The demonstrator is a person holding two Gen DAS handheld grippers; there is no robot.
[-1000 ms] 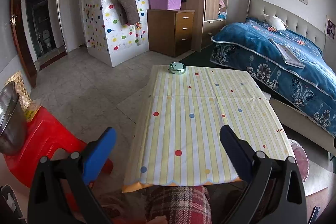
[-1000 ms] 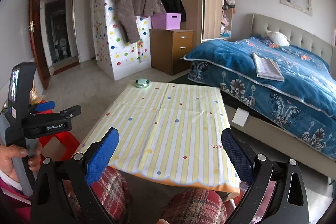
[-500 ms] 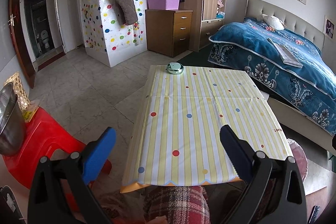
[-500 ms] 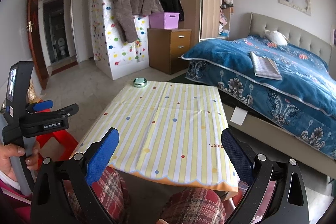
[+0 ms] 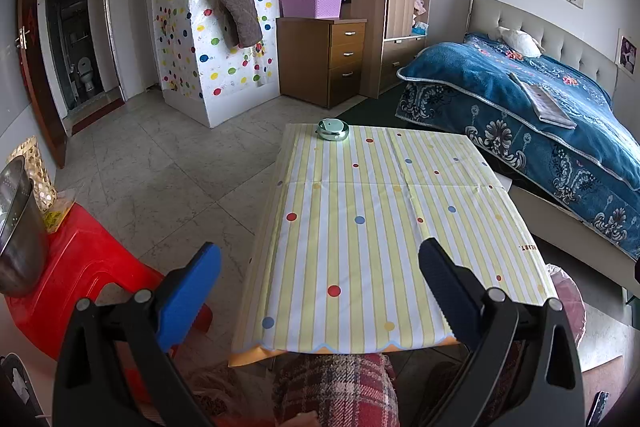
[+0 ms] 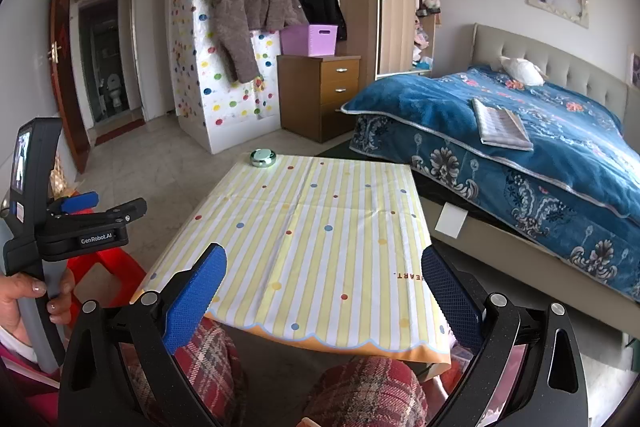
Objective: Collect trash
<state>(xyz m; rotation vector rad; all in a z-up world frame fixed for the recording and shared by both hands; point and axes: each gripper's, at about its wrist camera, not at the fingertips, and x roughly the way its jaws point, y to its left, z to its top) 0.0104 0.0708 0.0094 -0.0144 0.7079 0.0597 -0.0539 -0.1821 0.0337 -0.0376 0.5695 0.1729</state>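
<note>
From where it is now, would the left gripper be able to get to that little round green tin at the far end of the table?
Probably yes, with a long stretch. The left gripper is open and empty, nothing stands on the striped tablecloth between it and the green tin, which sits at the far edge.

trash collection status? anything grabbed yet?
Done: nothing that shows. In hand: nothing; the left tool and right tool are both open and empty, held at the near edge of the table. Left: no trash shows on the striped cloth; the only item on it is a small round metal dish at the far edge. A steel bin stands on the red stool at the left.
</note>
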